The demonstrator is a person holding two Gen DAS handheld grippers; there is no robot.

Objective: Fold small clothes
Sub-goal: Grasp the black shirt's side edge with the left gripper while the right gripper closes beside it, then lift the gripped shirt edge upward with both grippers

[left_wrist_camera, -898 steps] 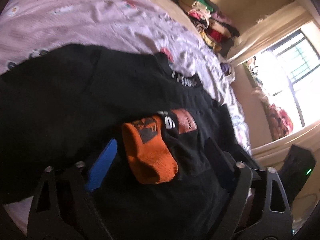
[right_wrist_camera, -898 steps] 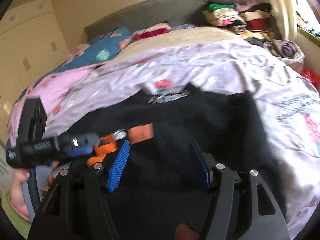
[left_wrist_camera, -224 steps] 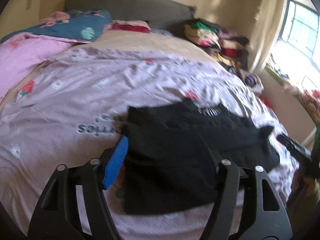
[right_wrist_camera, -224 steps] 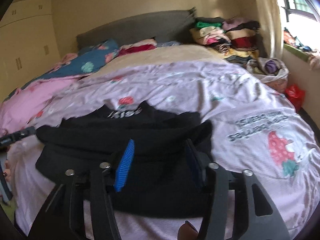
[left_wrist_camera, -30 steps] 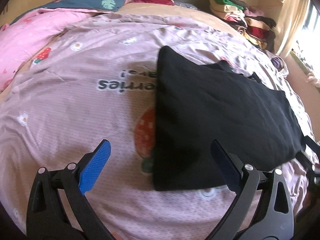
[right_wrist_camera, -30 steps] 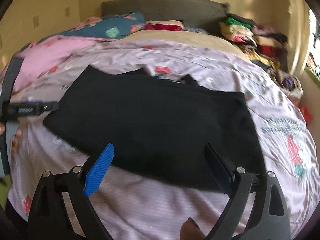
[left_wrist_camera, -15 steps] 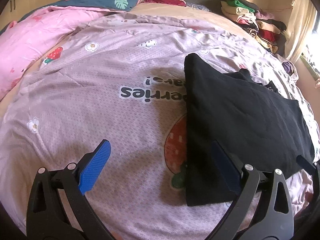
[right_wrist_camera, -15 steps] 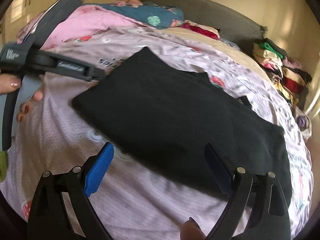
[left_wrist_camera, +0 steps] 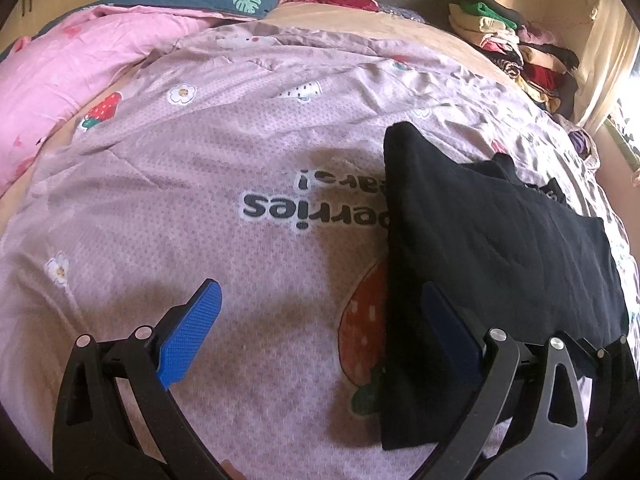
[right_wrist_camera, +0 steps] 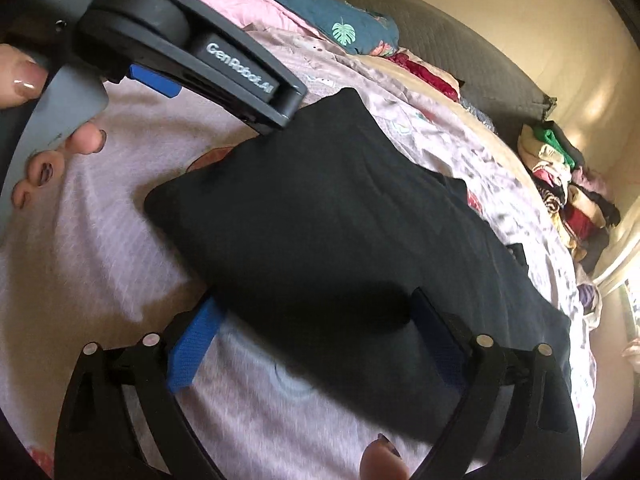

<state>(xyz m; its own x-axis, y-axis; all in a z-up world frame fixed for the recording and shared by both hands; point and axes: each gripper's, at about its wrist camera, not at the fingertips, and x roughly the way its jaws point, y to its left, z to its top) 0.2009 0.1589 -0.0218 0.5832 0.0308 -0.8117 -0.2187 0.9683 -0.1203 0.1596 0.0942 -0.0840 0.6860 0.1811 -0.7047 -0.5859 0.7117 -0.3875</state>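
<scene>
Both grippers, left and right, fingers apart over folded black shirt on bed; should pinch near edge corners evenly for next fold.

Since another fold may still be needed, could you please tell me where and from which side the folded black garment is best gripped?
Probably the near left corner of the folded black garment, taken from the bare lilac strawberry-print bedsheet side. That edge is straight, thick and unobstructed, and the open left gripper already straddles it. The open right gripper could likewise pinch the near long edge.
</scene>
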